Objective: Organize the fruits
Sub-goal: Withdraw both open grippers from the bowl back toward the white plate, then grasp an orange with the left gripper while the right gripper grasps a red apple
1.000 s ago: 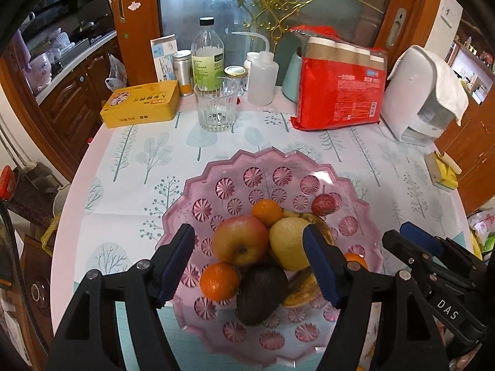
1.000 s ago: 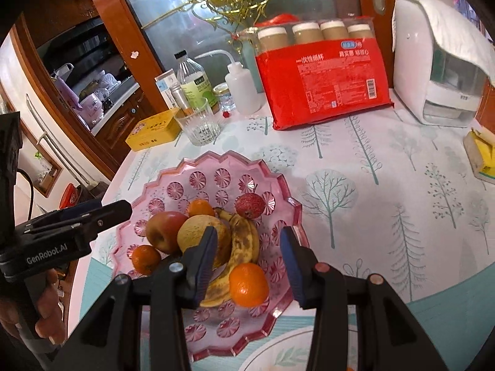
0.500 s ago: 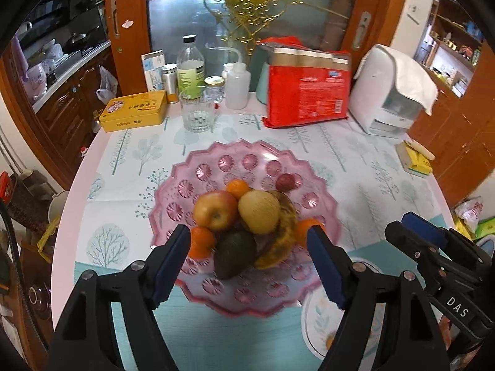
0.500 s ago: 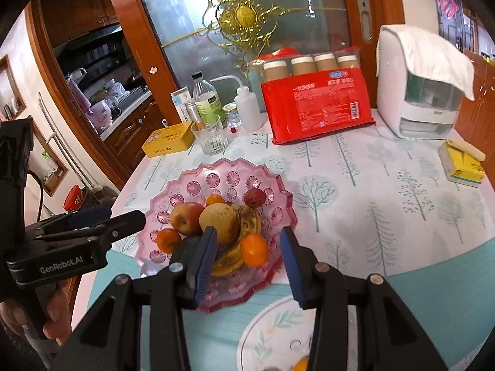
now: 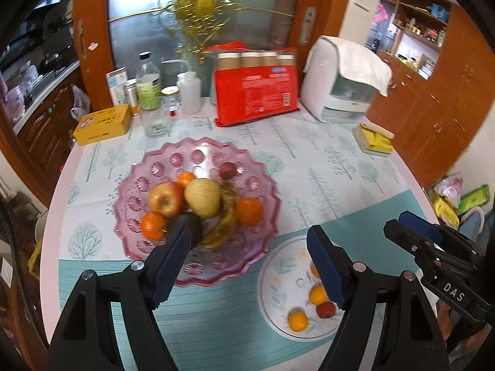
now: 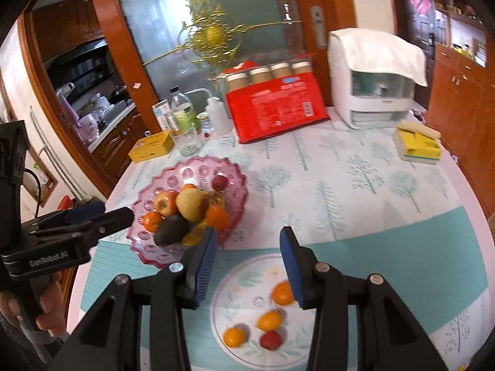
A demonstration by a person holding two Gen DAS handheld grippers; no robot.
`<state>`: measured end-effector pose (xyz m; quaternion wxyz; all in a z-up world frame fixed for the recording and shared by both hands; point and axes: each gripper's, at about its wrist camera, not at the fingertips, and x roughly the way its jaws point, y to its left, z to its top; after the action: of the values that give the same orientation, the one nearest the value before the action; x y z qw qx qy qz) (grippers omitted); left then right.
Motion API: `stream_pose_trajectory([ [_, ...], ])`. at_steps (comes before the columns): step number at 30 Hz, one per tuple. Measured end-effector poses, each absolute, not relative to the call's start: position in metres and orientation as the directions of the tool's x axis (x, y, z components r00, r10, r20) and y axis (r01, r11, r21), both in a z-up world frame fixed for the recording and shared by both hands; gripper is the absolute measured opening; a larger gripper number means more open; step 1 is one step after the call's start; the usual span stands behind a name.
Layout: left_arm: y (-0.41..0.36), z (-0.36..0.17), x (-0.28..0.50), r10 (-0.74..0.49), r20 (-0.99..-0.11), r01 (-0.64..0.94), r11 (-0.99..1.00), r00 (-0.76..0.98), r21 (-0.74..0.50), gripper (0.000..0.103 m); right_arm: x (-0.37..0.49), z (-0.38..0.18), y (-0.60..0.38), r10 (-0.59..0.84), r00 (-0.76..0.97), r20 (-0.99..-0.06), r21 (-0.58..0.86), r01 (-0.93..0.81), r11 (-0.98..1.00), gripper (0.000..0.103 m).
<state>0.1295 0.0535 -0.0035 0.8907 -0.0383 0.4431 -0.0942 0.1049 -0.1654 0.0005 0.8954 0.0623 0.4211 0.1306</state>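
While both grippers, left (image 5: 247,247) and right (image 6: 246,249), hover with fingers wide and empty, fruit sits heaped in the pink bowl (image 5: 256,167) and scattered on the white plate (image 6: 247,355) beside it on the bench, so the next move is likely picking one piece.

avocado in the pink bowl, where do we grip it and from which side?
Grip the avocado across its narrow waist, coming from above on the near rim side of the pink bowl. It lies on its side, frontmost in the pile; the apple and melon crowd it from behind.
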Motion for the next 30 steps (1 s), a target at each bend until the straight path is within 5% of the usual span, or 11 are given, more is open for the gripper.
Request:
stream_pose_trajectory([
  [16,-0.004,-0.078,0.093,-0.238,-0.864,0.235,0.961,0.444,-0.144,0.078,0.071,-0.060,-0.207,0.202,0.538,-0.818,0.192,-0.076,0.978,0.043],
  [26,-0.024,-0.160,0.078,-0.206,-0.922,0.249,0.960,0.327,-0.127,0.078,0.059,-0.117,-0.198,0.293,0.408,-0.865,0.281,-0.091,0.955,0.043],
  [30,-0.030,-0.182,0.080,-0.218,-0.935,0.272,0.952,0.281,-0.141,0.070,0.056,-0.135,-0.191,0.335,0.355,-0.873,0.319,-0.104,0.942,0.043],
])
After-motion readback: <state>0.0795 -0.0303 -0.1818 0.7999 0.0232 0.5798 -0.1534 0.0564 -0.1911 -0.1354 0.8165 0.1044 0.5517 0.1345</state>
